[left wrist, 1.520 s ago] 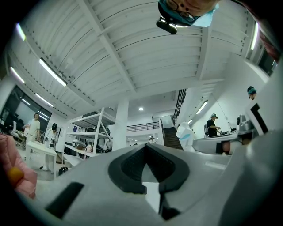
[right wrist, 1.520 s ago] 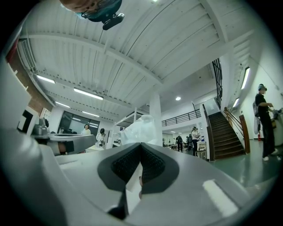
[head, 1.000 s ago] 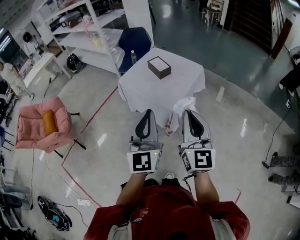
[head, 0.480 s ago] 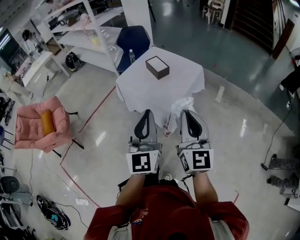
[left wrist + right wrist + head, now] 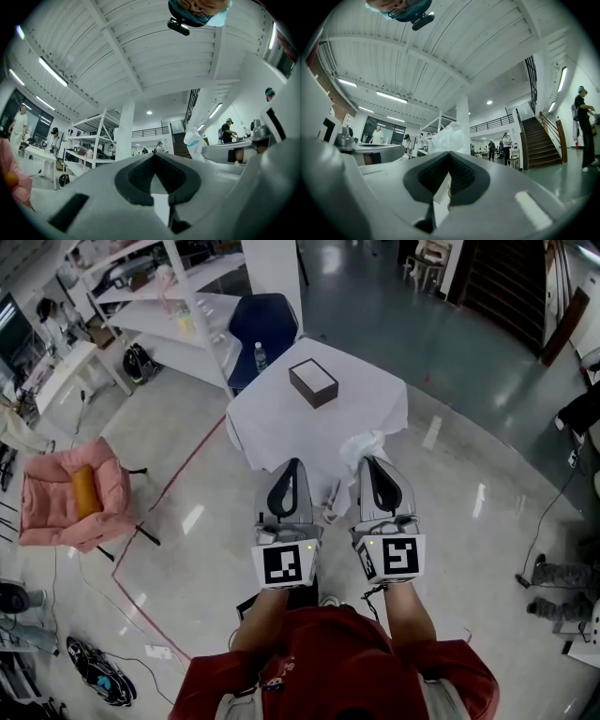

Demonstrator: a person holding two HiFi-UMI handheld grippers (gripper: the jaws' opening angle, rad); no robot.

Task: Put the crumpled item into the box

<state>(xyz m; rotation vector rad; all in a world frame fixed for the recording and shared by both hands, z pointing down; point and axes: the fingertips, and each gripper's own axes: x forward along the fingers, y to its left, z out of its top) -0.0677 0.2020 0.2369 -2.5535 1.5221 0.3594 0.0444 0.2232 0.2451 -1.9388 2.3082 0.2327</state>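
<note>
Fingers (image 5: pixel 461 176) of the right gripper (image 5: pixel 371 463) are pinched on one crumpled item (image 5: pixel 362 444). It is thin, white and wrinkly, and is held up by the near edge of one table (image 5: pixel 281 423) covered in soft white cloth. Fingers (image 5: pixel 176 176) of the left gripper (image 5: pixel 292 465) are pressed together on nothing. One small dark box (image 5: pixel 314 382), flat-topped and straight-sided, is seen farther back on the table.
</note>
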